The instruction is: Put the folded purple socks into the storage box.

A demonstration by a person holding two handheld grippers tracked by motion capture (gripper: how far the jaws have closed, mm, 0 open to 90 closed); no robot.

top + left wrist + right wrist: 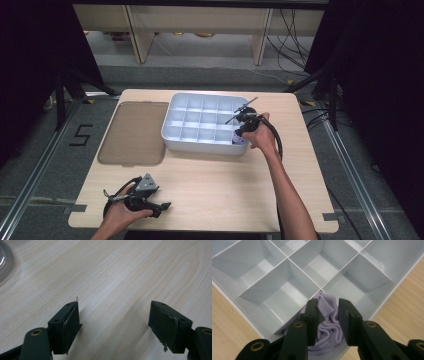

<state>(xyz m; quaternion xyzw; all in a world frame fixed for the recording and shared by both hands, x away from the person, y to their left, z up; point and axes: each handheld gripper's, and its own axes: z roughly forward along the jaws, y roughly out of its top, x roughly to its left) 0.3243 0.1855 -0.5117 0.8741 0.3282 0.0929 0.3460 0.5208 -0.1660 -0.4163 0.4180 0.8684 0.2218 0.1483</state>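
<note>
We have tucked the purple cloth (328,322) into a corner cell of the grey divider tray (172,131), our right gripper (328,315) over it, jaws slightly apart, gripping nothing. Our left gripper (113,322) rests wide open on the table (120,270); the tinted lid (132,132) beside the tray remains off.

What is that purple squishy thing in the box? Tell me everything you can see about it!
The purple cloth is a soft, pale lilac piece of fabric, bunched into folds and wrinkles. It sits stuffed in one corner compartment of the grey divided box, the corner nearest the person's right hand, pressing against that compartment's walls. The right gripper is just above it, its two black jaws a little apart with the cloth showing between them. From the high view it is a small purple patch at the box's near right corner.
</note>
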